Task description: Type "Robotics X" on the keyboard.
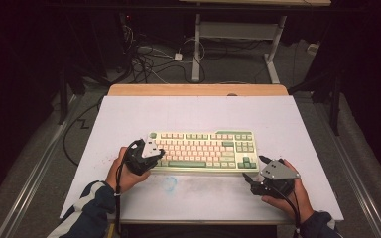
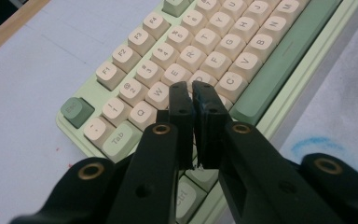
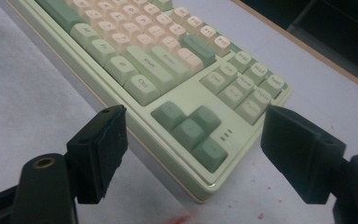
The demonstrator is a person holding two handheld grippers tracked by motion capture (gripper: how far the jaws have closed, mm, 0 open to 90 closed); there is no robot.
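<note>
A pale green keyboard (image 1: pixel 203 148) with cream and green keys lies in the middle of the white table. My left gripper (image 1: pixel 159 155) is shut and empty, its tips (image 2: pixel 193 93) over the letter keys at the keyboard's (image 2: pixel 205 46) left end, by W and the keys below it. My right gripper (image 1: pixel 254 167) is open at the front right corner. Its two pads (image 3: pixel 102 149) stand wide apart on either side of that corner of the keyboard (image 3: pixel 168 60), just before the arrow keys, and touch nothing.
The white sheet (image 1: pixel 198 114) covers a wooden tabletop whose far edge (image 1: pixel 198 89) shows. A blue smudge (image 1: pixel 169 183) marks the sheet in front of the keyboard. Cables and another table's legs (image 1: pixel 196 49) stand on the floor beyond.
</note>
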